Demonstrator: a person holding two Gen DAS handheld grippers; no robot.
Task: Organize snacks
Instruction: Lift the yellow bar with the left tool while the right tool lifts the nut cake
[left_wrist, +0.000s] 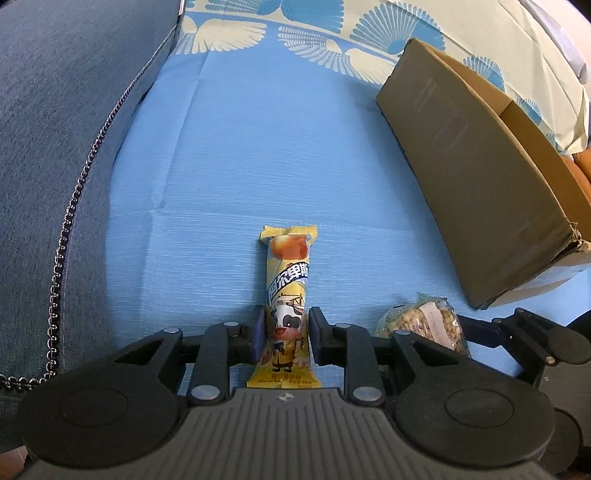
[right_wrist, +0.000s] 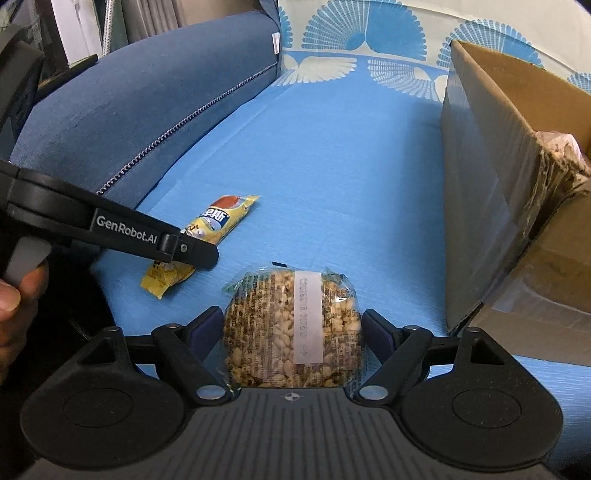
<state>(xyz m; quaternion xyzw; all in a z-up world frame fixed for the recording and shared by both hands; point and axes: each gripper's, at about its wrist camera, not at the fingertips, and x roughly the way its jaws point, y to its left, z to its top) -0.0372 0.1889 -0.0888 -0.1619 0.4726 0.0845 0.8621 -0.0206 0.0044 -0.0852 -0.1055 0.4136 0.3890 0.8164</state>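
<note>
Both snacks lie on the sofa: the left hand-held gripper (left_wrist: 284, 339) straddles the candy (left_wrist: 289, 306), released; the right hand-held gripper (right_wrist: 291, 332) brackets the rice cake (right_wrist: 291, 328), unclenched. Likely a pickup step: clench, then carry to the box (right_wrist: 491, 206) at two o'clock.

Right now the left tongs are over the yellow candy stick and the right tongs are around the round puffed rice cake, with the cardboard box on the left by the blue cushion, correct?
Not quite: the cardboard box stands on the right, opposite the blue cushion, as the right wrist view shows. The rest holds: left tongs over the yellow candy stick, right tongs around the puffed rice cake.
</note>
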